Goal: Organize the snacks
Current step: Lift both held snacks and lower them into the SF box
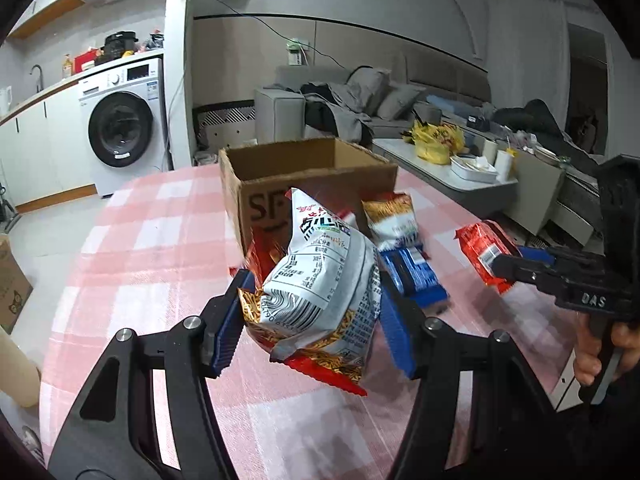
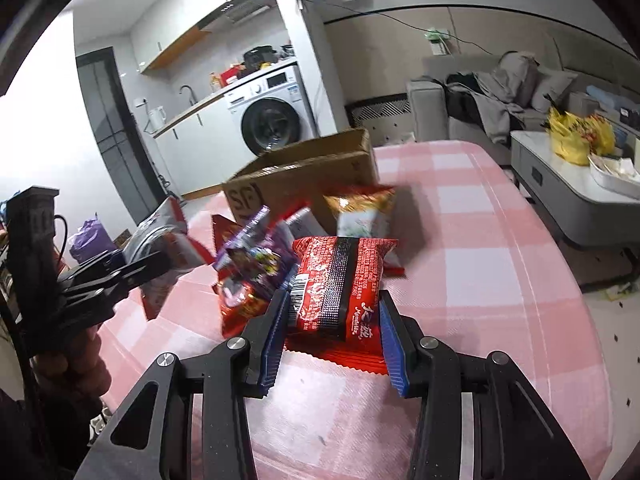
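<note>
Checked table (image 1: pixel 152 240); gripped snack bags (image 1: pixel 320 288)

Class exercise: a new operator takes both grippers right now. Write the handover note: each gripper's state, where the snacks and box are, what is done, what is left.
Left gripper: shut on a white-and-red snack bag, lifted off the tablecloth.
Right gripper: shut on a red snack packet, also lifted.
Cardboard box: open, upright on the pink checked tablecloth, just beyond both grippers; what lies on its floor cannot be seen.
On the cloth near the box: a blue packet, a gold-and-white bag, a purple packet.
Done: two snacks picked up.
Left: probably drop both into the box, then collect the loose ones.
</note>
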